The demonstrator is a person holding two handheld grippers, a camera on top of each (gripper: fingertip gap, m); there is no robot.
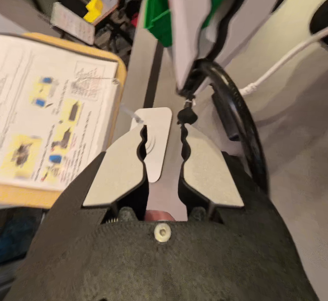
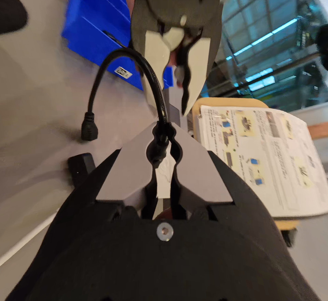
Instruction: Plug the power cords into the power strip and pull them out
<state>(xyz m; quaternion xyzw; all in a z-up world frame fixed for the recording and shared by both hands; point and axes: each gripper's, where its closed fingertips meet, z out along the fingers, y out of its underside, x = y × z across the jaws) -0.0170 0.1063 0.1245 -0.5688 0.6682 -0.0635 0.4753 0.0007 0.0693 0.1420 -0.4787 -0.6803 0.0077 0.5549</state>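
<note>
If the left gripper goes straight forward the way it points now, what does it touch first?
Probably the white card lying between the fingers of the left gripper, just ahead on the grey table. Depth is unclear, so this is a guess.

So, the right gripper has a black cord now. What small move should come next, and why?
Probably carry the cord toward the power strip before anything else. The right gripper is shut on the short black cord, whose free connector hangs above the grey table, and no strip socket shows clearly. The left gripper is open, holding nothing.

Grey table [image 2: 35,97], blue bin [image 2: 95,31], printed sheet [image 2: 257,159] on clipboard [image 2: 229,101]
</note>
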